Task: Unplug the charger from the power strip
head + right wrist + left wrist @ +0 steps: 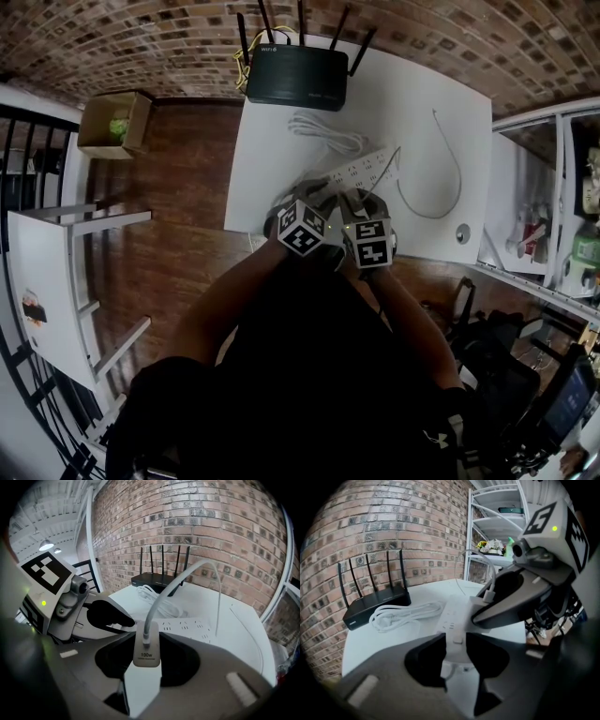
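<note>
The white power strip [367, 167] lies on the white table [272, 141], pointing toward me. In the left gripper view its near end [453, 620] sits between the jaws of my left gripper [455, 644], and both jaws press its sides. A white 100w charger block [146, 658] with a white cable [161, 599] rising from it is clamped in my right gripper [146, 644]. The charger [479, 604] stands on the strip just beyond my left jaws. Whether its prongs are in the socket is hidden.
A black router [298, 77] with antennas stands at the table's far edge, with a coiled white cord [323, 131] in front of it. The charger's cable [452, 183] loops to the right. A cardboard box [112, 122] and white shelving [553, 216] flank the table.
</note>
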`<state>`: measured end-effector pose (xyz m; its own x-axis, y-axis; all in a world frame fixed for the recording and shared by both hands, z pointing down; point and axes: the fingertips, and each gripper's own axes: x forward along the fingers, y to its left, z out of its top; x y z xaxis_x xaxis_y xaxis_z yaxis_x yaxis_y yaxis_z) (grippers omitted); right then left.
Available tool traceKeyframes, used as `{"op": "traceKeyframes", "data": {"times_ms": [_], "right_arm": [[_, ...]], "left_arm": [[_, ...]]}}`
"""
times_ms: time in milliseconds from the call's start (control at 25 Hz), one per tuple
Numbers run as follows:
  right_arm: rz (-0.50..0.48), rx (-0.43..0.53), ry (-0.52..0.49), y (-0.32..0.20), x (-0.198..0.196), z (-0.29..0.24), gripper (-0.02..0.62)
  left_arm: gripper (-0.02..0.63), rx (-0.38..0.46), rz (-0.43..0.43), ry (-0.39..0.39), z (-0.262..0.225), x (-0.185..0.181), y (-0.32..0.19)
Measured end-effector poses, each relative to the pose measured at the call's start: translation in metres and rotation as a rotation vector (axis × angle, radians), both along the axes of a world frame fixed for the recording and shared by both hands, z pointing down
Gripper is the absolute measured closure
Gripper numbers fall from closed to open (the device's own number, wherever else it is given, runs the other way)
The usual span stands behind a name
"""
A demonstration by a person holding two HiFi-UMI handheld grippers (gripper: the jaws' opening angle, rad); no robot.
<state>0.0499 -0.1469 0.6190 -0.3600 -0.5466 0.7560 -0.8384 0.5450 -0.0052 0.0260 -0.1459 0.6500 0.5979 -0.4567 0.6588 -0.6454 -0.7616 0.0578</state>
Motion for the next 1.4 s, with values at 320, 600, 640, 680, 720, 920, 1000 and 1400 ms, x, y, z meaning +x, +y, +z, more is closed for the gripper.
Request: {"op": "traceKeyframes", "data": {"times_ms": [320,600,640,680,720,920,1000,1400], "right_arm": [[-0.031,0.024,0.058,0.003,0.002,-0.002,0.456],[0.007,0.022,-0.034,0.004,0.01,-0.004,0.456],[0.022,0.019,-0.065,0.005,0.013,-0.004,0.456],[0.04,0.013,-0.097,0.005,0.014,-0.006,0.456],[0.058,0.007,-0.128,0.005,0.016,-0.008,0.456],[0.15,-0.011,-0.255,0.004,0.03,-0.021,0.454],[0.184,-0.011,-0.293,0.003,0.038,-0.027,0.454],[0.359,-0.049,-0.516,0.001,0.085,-0.038,0.454]], "left_arm": [[0.469,0.004,0.007,-0.005,0.0,0.003,0.002],[0.469,0.003,-0.005,-0.005,0.001,0.003,0.001],[0.469,0.002,-0.007,-0.005,0.001,0.004,0.001],[0.469,0.002,-0.009,-0.004,0.001,0.004,0.001],[0.469,0.0,-0.012,-0.004,0.002,0.004,0.001],[0.453,-0.023,-0.052,0.009,-0.003,-0.002,0.0],[0.453,-0.023,-0.077,0.035,-0.01,-0.004,-0.001],[0.453,-0.034,-0.124,0.113,-0.044,0.003,0.015]]}}
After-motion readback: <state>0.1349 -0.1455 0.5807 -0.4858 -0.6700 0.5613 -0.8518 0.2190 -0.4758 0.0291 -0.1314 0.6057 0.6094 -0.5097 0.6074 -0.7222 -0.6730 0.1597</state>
